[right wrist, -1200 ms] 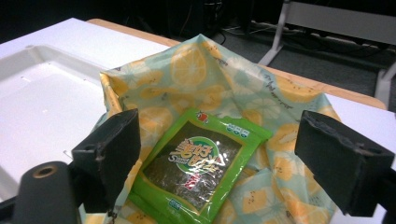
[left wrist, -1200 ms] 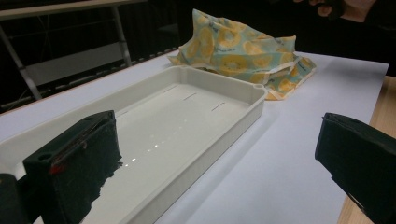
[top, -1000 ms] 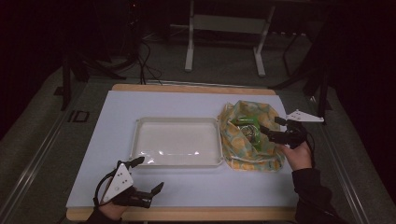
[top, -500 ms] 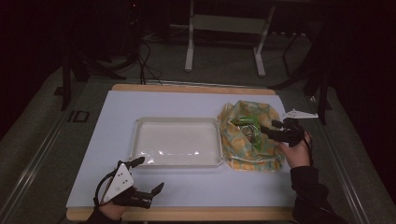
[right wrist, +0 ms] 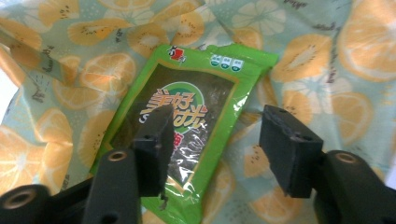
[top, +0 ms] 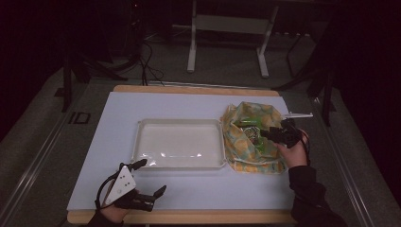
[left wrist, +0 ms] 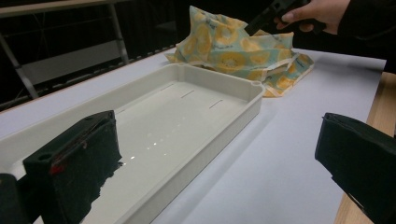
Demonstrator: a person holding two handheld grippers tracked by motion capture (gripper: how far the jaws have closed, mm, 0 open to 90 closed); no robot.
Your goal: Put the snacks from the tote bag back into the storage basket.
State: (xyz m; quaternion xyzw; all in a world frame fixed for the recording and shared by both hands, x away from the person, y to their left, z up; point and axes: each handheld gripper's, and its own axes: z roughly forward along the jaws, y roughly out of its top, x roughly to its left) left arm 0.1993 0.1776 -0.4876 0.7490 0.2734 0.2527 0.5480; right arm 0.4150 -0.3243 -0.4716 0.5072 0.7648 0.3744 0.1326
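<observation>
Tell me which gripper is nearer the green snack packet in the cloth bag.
Right. The right gripper hovers just over the green snack packet, jaws closing around its edge. The left gripper sits at the table's near edge, beyond the white tray.

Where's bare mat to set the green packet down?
Free: inside the white tray; the mat strip behind the tray; the front strip between tray and left gripper. Crowded: right side, where the fruit-print bag holds the green packet.
</observation>
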